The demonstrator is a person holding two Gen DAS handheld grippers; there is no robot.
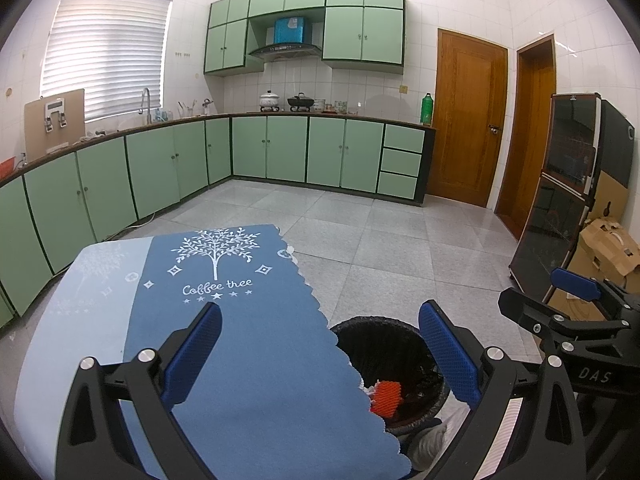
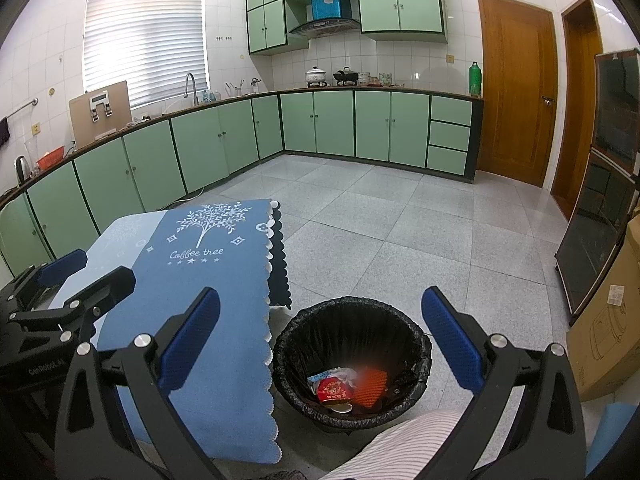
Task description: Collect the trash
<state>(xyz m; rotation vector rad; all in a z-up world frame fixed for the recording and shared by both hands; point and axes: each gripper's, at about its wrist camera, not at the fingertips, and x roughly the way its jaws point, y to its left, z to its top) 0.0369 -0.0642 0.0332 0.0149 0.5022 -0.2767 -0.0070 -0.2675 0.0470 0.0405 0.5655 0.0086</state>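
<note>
A round bin with a black liner (image 2: 352,316) stands on the floor beside the table; in the left wrist view the bin (image 1: 384,336) is partly hidden by the cloth. Inside lie an orange mesh piece (image 2: 372,388), a red wrapper (image 2: 334,390) and white scraps. The orange piece (image 1: 386,398) shows in the left view too. My right gripper (image 2: 320,336) is open and empty above the bin. My left gripper (image 1: 320,352) is open and empty over the table's right edge. Each gripper shows at the edge of the other's view.
A table with a blue "Coffee tree" cloth (image 2: 200,264) stands left of the bin. Green cabinets (image 2: 320,128) line the far walls. A dark glass cabinet (image 2: 600,220) and cardboard boxes (image 2: 604,332) stand at the right. Striped fabric (image 2: 400,440) lies below the bin.
</note>
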